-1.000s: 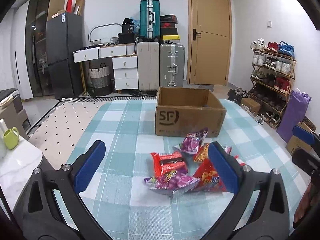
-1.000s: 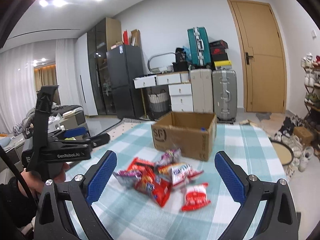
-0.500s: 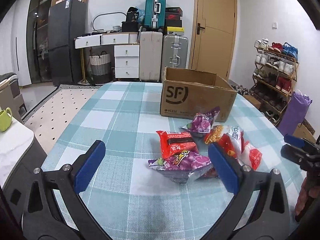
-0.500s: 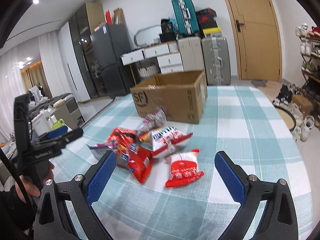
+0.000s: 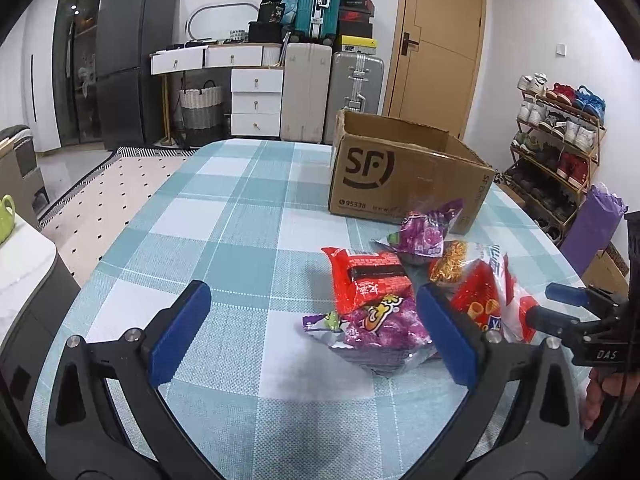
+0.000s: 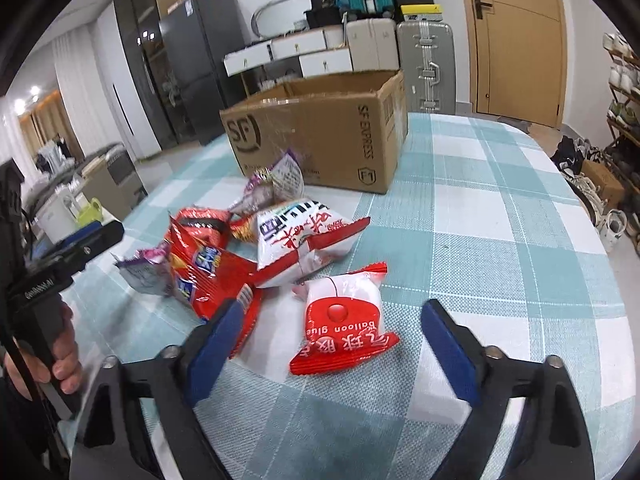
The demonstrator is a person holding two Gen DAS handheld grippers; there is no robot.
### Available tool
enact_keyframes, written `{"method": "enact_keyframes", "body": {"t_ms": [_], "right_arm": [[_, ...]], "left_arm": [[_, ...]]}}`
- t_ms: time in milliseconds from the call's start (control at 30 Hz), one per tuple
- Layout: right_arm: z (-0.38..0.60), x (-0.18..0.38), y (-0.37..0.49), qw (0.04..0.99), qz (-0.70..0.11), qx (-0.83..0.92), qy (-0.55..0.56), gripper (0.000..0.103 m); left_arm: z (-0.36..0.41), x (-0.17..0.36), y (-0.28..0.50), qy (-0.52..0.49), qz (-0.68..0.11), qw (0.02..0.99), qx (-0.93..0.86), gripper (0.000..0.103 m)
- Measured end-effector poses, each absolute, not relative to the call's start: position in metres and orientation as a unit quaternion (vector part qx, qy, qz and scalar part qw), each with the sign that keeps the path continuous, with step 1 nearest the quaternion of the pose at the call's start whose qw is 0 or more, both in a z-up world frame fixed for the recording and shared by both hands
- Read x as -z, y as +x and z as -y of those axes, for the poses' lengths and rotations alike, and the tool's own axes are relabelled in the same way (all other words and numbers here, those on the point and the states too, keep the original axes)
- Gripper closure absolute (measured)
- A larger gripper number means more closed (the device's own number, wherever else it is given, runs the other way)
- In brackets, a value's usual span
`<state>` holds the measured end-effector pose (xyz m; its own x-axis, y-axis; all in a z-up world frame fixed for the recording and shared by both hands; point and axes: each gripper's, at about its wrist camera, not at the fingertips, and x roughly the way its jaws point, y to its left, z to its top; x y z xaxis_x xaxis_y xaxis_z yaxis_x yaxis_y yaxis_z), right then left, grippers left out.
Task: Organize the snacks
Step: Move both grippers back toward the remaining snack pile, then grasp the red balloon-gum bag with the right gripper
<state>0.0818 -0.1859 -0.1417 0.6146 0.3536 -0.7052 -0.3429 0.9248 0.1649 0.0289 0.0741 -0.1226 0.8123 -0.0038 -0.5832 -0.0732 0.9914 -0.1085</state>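
Observation:
Several snack packets lie in a heap on the checked tablecloth in front of an open SF cardboard box (image 5: 404,176), which also shows in the right wrist view (image 6: 320,136). My left gripper (image 5: 312,332) is open and empty, low over the table, with a purple packet (image 5: 380,328) and a red packet (image 5: 364,276) near its right finger. My right gripper (image 6: 332,344) is open and empty, its fingers on either side of a red and white "Balloon glue" packet (image 6: 344,320), not touching it. A red chips bag (image 6: 204,272) and a white and red packet (image 6: 304,236) lie beyond.
The table (image 5: 224,240) has a rounded edge, with floor to the left. A shoe rack (image 5: 556,148) stands at the right. Suitcases (image 5: 332,92), drawers and a fridge (image 5: 128,60) stand at the back wall. A green mug (image 5: 6,216) sits on a side counter.
Both grippers have come down and forward toward the snack heap. The right gripper has moved over the "Balloon glue" packet. Both stayed open.

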Motion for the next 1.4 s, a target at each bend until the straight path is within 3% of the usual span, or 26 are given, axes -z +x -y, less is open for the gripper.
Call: {"method": "enact_keyframes", "body": {"t_ms": [200, 400, 500, 800, 1400], "right_arm": [[0.179, 0.147, 0.093, 0.893, -0.404, -0.199, -0.004, 0.021], [0.174, 0.156, 0.104, 0.880, -0.432, -0.199, -0.012, 0.037], [0.176, 0.159, 0.106, 0.876, -0.437, -0.203, -0.007, 0.056], [0.174, 0.158, 0.103, 0.878, -0.430, -0.207, -0.008, 0.059], [0.194, 0.128, 0.071, 0.922, -0.330, -0.201, 0.023, 0.059]], "left_arm": [[-0.078, 0.128, 0.033, -0.074, -0.305, 0.949, -0.016, 0.000], [-0.076, 0.133, 0.035, -0.078, -0.312, 0.947, -0.014, 0.000], [-0.076, 0.133, 0.035, -0.077, -0.313, 0.947, -0.013, 0.000], [-0.079, 0.133, 0.032, -0.085, -0.325, 0.942, -0.026, 0.000], [-0.072, 0.123, 0.024, -0.104, -0.364, 0.925, 0.022, 0.001]]}}
